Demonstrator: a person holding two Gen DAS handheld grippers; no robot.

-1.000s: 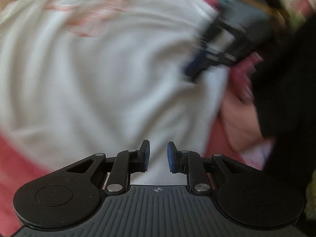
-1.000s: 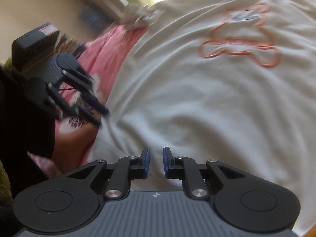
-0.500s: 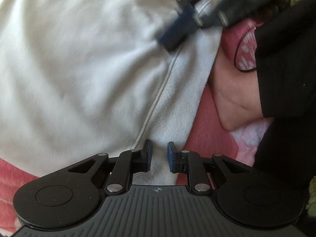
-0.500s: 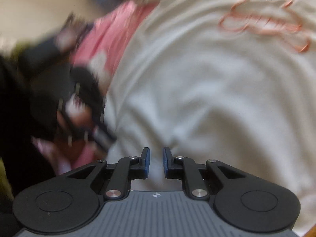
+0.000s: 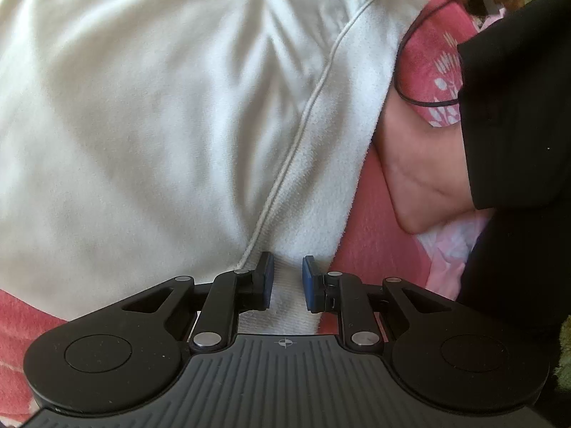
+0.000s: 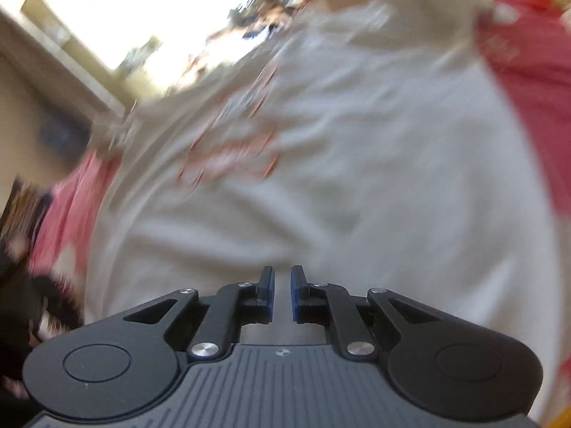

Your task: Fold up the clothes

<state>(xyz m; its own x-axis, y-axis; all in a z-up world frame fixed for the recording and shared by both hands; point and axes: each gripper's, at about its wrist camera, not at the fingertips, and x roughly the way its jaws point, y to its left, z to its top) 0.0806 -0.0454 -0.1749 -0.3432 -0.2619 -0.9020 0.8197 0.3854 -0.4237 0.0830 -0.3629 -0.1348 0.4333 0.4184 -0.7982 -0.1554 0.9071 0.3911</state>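
Observation:
A white sweatshirt (image 5: 160, 125) lies spread on a pink bedcover (image 5: 371, 235). Its ribbed hem band (image 5: 321, 185) runs diagonally behind a raised seam. My left gripper (image 5: 287, 278) points steeply down at the near end of that band. Its blue pads stand a narrow gap apart, with the band showing between them and no visible pinch. In the blurred right wrist view, my right gripper (image 6: 282, 292) hovers over the body of the sweatshirt (image 6: 357, 178), below its orange outline print (image 6: 232, 149). Its jaws are closing to a slim gap, and I see no fold caught between them.
A person's bare limb (image 5: 421, 164) and black clothing (image 5: 517, 125) lie just right of the hem. A thin black cable (image 5: 410, 96) crosses the bedcover there. Pink bedcover (image 6: 528, 89) shows past the garment's right side, and a bright window (image 6: 142, 18) at the upper left.
The left gripper dropped from over the sweatshirt's body to its hem, then stayed still. The right gripper left the left wrist view. It swung sideways, rolled, and its jaws narrowed.

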